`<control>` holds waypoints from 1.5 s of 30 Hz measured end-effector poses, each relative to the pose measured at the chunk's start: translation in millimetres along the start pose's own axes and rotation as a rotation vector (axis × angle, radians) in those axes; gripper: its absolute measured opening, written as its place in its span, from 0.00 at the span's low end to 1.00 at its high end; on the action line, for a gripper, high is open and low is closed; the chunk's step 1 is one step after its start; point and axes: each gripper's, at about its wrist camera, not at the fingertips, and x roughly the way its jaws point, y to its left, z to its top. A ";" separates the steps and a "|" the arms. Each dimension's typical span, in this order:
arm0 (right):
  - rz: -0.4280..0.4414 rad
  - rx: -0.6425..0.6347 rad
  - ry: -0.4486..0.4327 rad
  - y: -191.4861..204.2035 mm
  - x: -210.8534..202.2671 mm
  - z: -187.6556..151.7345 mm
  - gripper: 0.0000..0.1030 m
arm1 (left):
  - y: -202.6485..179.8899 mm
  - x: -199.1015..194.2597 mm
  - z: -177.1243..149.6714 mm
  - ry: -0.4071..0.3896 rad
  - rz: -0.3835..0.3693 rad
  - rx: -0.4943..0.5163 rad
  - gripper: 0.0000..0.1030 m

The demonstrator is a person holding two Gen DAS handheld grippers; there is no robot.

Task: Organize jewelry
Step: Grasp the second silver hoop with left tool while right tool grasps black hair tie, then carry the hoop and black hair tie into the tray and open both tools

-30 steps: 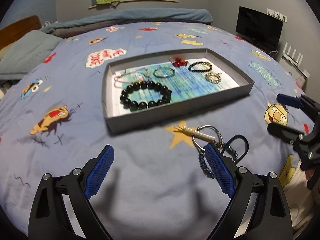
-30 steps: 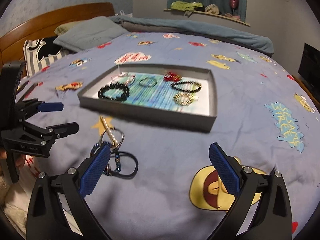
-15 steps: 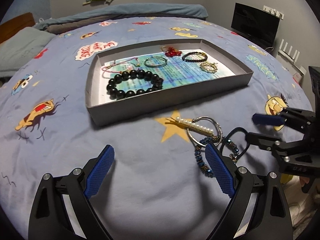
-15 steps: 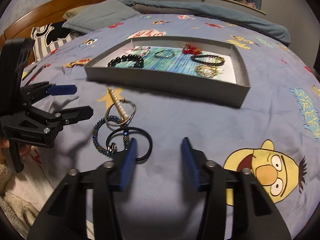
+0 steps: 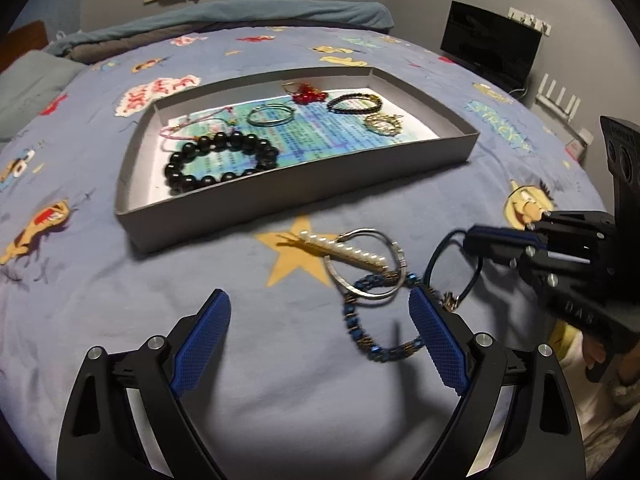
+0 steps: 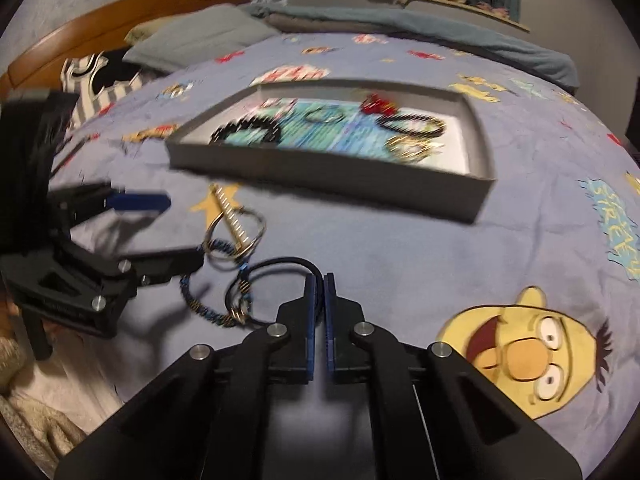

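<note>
While the left gripper (image 5: 320,320) hangs low over the blue cartoon-print bedspread (image 5: 120,300) with its blue-padded fingers spread wide and nothing between them, the right gripper (image 6: 319,280) has its pads pressed together on the near arc of a black cord bracelet (image 6: 280,264). That cord loop lies near the front edge of the bed, just right of a small tangle of loose pieces: a silver bangle (image 5: 366,266), a pearl hair clip (image 5: 344,250) laid across it, and a blue beaded bracelet (image 5: 376,344) looping under the bangle toward the left gripper's right finger. The tangle sits partly on a yellow star printed on the cover.

Farther toward the middle of the bed stands a shallow grey tray (image 5: 280,192) lined with a printed sheet. Inside it lie a black bead bracelet (image 5: 220,162) at the near left, a pink string bracelet (image 5: 192,130) behind it, a thin metal bangle (image 5: 270,115) in the middle, a red bead piece (image 5: 306,94) at the back, a dark beaded bracelet (image 5: 354,103) and a gold ornament (image 5: 384,123) toward the right.
</note>
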 end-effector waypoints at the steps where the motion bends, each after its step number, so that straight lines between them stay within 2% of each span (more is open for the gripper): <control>1: -0.008 0.011 -0.008 -3.2 -2.6 1.0 0.04 | -1.2 0.8 0.6 -0.002 -0.010 -0.004 0.88; 4: -0.018 0.045 -0.022 -15.3 -7.9 2.5 0.04 | -8.8 5.6 3.7 -0.008 -0.034 -0.004 0.85; 7: -0.006 0.067 -0.014 -22.5 -8.3 2.0 0.04 | -16.5 13.7 5.9 0.006 -0.053 0.002 0.77; 13: -0.022 0.067 -0.022 -29.3 -13.8 -0.3 0.04 | -18.9 20.2 9.2 -0.001 -0.043 -0.008 0.65; 17: -0.016 0.078 -0.027 -32.8 -16.2 -0.5 0.04 | -20.4 23.5 9.1 -0.001 -0.003 0.018 0.56; 21: -0.007 0.068 -0.024 -29.9 -15.7 -1.8 0.04 | -31.1 26.5 7.1 -0.003 0.063 0.089 0.55; 23: -0.010 0.060 -0.029 -28.2 -16.1 -1.9 0.04 | -33.9 24.6 7.0 -0.012 0.086 0.116 0.49; 33: -0.011 0.062 -0.069 -27.2 -24.1 -1.8 0.04 | -19.0 0.2 12.5 -0.087 0.084 0.076 0.48; 38: 0.004 0.070 -0.100 -25.2 -30.7 2.1 0.04 | -14.8 -8.9 17.2 -0.089 0.088 0.073 0.48; 45: -0.018 0.074 -0.179 -27.6 -47.4 29.8 0.04 | -3.6 -32.6 38.0 -0.141 0.110 0.076 0.48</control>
